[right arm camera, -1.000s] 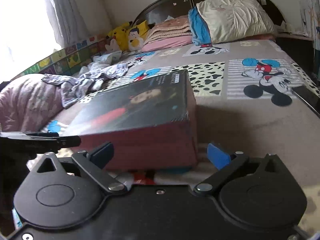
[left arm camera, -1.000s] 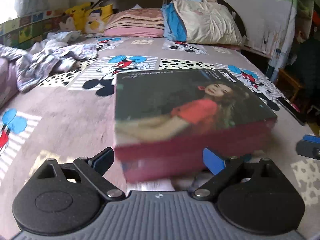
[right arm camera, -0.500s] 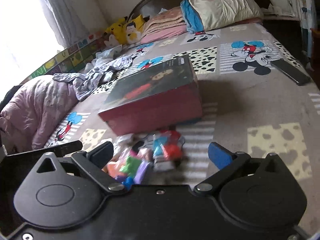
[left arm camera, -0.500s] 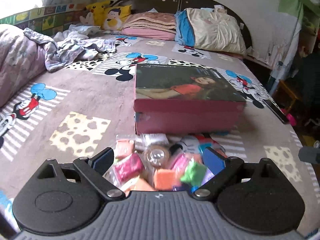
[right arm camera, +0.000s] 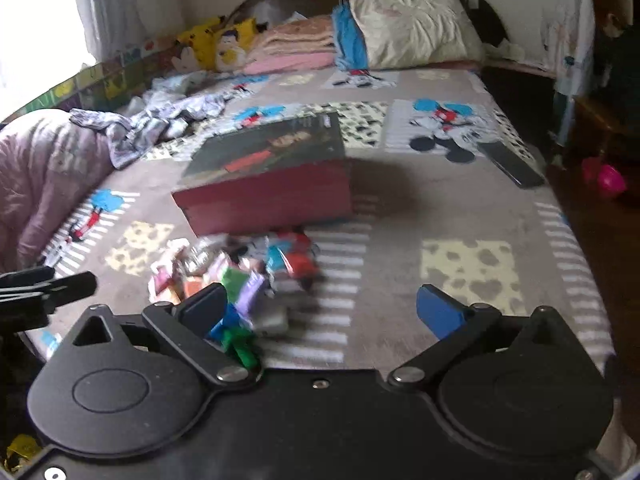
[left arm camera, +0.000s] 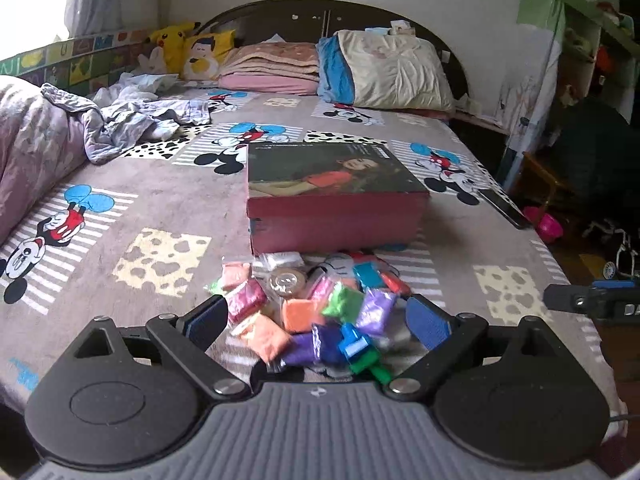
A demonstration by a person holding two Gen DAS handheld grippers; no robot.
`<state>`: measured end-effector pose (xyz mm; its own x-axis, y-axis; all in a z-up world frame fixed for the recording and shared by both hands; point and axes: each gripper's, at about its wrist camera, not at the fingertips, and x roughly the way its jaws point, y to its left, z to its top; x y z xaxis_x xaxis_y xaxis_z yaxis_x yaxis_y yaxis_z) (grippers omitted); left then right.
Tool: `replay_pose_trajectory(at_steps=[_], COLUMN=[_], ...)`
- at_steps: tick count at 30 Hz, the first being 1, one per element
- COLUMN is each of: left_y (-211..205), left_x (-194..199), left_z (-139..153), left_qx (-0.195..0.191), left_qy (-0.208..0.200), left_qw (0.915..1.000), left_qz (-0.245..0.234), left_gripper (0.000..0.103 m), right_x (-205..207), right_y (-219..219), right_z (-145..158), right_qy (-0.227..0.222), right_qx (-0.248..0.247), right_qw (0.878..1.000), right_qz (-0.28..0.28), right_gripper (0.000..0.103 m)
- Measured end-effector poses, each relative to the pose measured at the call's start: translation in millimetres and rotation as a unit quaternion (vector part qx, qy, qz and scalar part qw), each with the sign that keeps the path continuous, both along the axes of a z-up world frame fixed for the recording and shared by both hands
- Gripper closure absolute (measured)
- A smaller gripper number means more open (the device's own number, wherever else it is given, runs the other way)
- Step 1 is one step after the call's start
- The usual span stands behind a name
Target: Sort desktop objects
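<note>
Holding both my left gripper (left arm camera: 318, 318) and right gripper (right arm camera: 322, 306) spread and empty, I am hovering above clay packets (left arm camera: 316, 304) beside the red box (left arm camera: 334, 196).

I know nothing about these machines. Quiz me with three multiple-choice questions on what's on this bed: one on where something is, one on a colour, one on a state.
1. Where is the pile of small colourful packets?
A. on the pillow
B. just in front of the red box
C. on the floor

2. What colour are the sides of the flat rectangular box?
A. red
B. yellow
C. white

3. How is the left gripper?
A. shut on a packet
B. open, holding nothing
C. shut on the box

Answers: 1 B, the packets lie against the box's near side. 2 A, its walls are dark red. 3 B, its fingers stand wide apart.
</note>
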<state>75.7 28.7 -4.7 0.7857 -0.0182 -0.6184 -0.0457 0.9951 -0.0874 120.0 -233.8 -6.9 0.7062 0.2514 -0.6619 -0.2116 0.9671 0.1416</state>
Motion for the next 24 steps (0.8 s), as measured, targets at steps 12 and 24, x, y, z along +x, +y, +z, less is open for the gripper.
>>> replay_pose_trajectory(at_steps=[12, 24], left_y=[-21.3, -31.0], left_x=[-45.6, -72.1], left_z=[-3.6, 2.5], left_qx=[0.021, 0.045], left_qy=[0.007, -0.002], left_qw=[0.9997, 0.9988], left_qz=[-0.003, -0.016], left_gripper=[0.007, 0.007], right_x=[-44.5, -72.3], right_y=[12.0, 16.4], right_z=[5.1, 12.7], right_qy=[0.012, 0.001], right_qx=[-0.027, -0.039], right_qw=[1.0, 0.999], right_qz=[0.004, 0.003], right_gripper=[0.001, 0.001])
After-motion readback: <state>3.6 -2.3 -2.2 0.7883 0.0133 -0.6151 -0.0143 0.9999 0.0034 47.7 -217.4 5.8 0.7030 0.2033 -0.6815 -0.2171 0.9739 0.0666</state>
